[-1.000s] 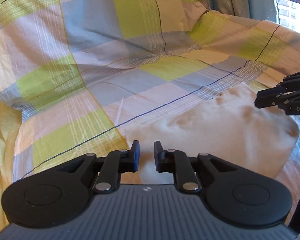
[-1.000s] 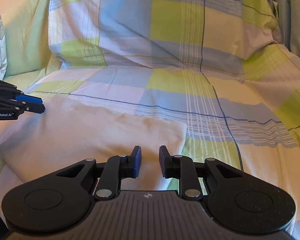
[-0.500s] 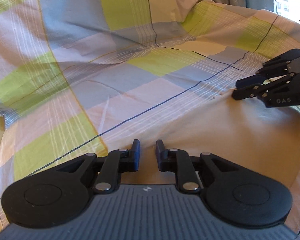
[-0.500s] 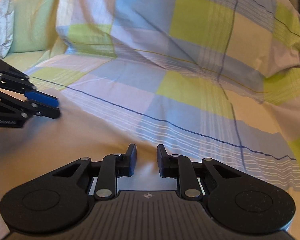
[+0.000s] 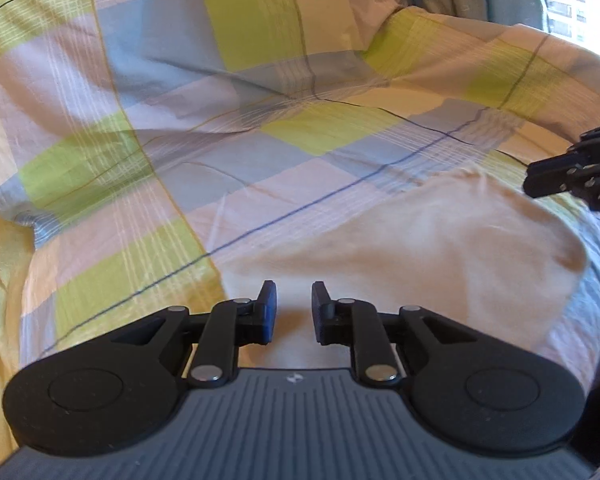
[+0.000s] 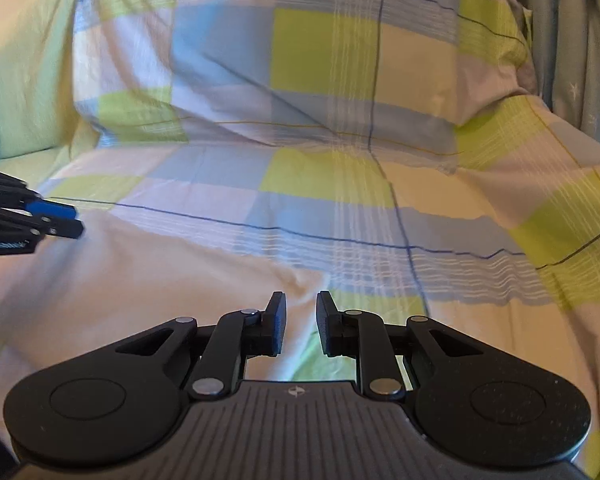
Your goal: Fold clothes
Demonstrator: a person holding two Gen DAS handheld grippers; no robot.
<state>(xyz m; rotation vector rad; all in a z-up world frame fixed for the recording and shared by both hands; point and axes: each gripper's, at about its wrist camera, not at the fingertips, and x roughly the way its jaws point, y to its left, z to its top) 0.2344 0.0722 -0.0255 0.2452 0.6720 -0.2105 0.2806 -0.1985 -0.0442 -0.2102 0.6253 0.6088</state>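
The left gripper (image 5: 293, 306) and right gripper (image 6: 300, 322) hung released, jaws narrowly parted and empty, over the near edge of the cream folded garment (image 5: 400, 248), which lay crosswise between them on the checked duvet (image 5: 228, 128).

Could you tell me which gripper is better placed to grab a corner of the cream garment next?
Probably the right gripper: the cream garment's far corner lies just ahead of its empty fingers. The left gripper faces only a plain edge.

Cream folded cloth (image 5: 420, 248), flat on the checked bedspread (image 5: 220, 152).
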